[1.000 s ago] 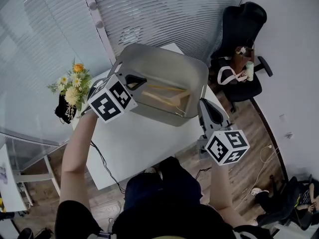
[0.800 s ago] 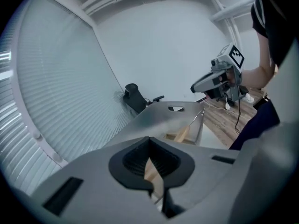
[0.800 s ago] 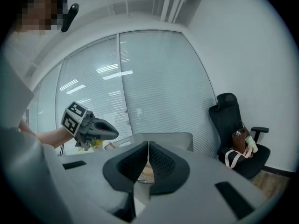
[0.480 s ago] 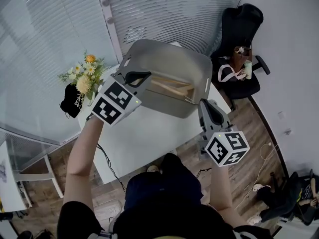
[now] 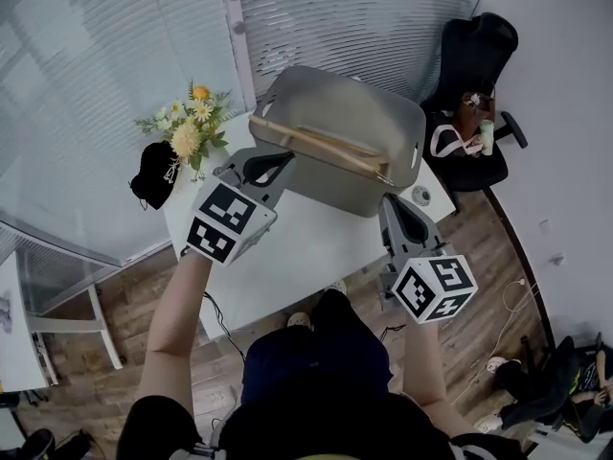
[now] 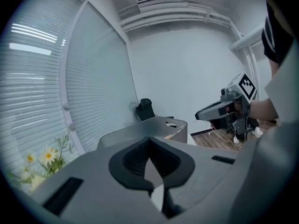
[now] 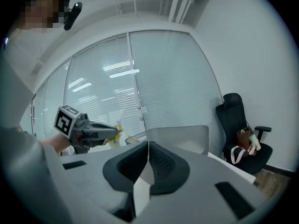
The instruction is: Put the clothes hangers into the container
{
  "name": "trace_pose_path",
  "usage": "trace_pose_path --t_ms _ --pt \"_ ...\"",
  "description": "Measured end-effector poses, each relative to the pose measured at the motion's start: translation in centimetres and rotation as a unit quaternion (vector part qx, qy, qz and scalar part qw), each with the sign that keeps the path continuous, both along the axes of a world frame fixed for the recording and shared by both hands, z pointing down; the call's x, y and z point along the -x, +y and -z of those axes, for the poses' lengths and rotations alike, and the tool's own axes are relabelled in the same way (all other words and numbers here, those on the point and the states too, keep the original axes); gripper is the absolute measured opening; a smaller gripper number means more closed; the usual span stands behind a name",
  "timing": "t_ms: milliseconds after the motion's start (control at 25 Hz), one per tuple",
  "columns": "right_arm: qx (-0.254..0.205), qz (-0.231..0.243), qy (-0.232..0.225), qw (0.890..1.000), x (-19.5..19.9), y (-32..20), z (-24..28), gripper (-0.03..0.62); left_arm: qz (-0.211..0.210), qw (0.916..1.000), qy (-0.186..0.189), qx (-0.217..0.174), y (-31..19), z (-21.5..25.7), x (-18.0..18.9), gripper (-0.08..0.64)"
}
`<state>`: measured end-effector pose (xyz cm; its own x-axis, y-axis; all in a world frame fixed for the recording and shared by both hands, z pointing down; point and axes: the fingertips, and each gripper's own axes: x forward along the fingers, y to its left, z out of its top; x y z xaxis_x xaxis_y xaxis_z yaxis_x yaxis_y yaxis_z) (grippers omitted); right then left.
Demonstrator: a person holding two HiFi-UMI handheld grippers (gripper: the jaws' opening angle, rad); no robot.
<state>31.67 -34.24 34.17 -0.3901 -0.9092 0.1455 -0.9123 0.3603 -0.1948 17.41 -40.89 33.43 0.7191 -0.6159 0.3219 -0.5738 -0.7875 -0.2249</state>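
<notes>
A grey plastic container (image 5: 356, 115) stands on the white table (image 5: 287, 252), with wooden clothes hangers (image 5: 319, 148) lying across its inside. My left gripper (image 5: 276, 158) hovers just off the container's near left rim, shut and empty. At the container's near right corner my right gripper (image 5: 391, 202) is also shut, with nothing between its jaws. The left gripper view has its own closed gripper (image 6: 149, 140) in front, the container (image 6: 161, 126) and a hanger tip (image 6: 171, 135) behind. The right gripper view looks past its closed gripper (image 7: 148, 145) to the container (image 7: 182, 133).
A vase of flowers (image 5: 190, 130) and a black object (image 5: 153, 173) sit at the table's left end. A small round thing (image 5: 420, 195) lies at the right edge. A black office chair (image 5: 476, 70) with a bag stands beyond, beside the blinds-covered glass wall.
Both grippers have drawn back from the container toward the person. The left one has left the container's rim and rolled. The hangers stay in the container.
</notes>
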Motion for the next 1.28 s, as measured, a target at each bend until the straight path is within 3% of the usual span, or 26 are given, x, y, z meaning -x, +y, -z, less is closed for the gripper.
trace_pose_path --t_ms 400,640,880,1120,1280 --pt "0.013 0.003 -0.004 1.000 2.1 1.8 -2.0 0.031 0.051 0.9932 0.091 0.050 2.7 -3.3 2.7 0.009" --pt "0.019 0.001 0.005 1.000 2.8 2.7 -4.2 0.031 0.061 0.9803 0.167 0.087 5.1 -5.2 3.7 0.009" --pt "0.024 0.004 0.003 1.000 3.5 4.1 -6.1 0.031 0.063 0.9725 0.190 0.118 7.8 -8.3 3.4 0.009" --pt "0.030 0.004 -0.005 1.000 4.0 5.0 -7.2 0.031 0.082 0.9641 0.226 0.113 9.9 -9.2 3.6 0.009" --pt "0.040 -0.004 -0.006 0.999 3.9 5.3 -8.5 0.031 0.095 0.9649 0.224 0.100 10.7 -9.6 4.2 0.009"
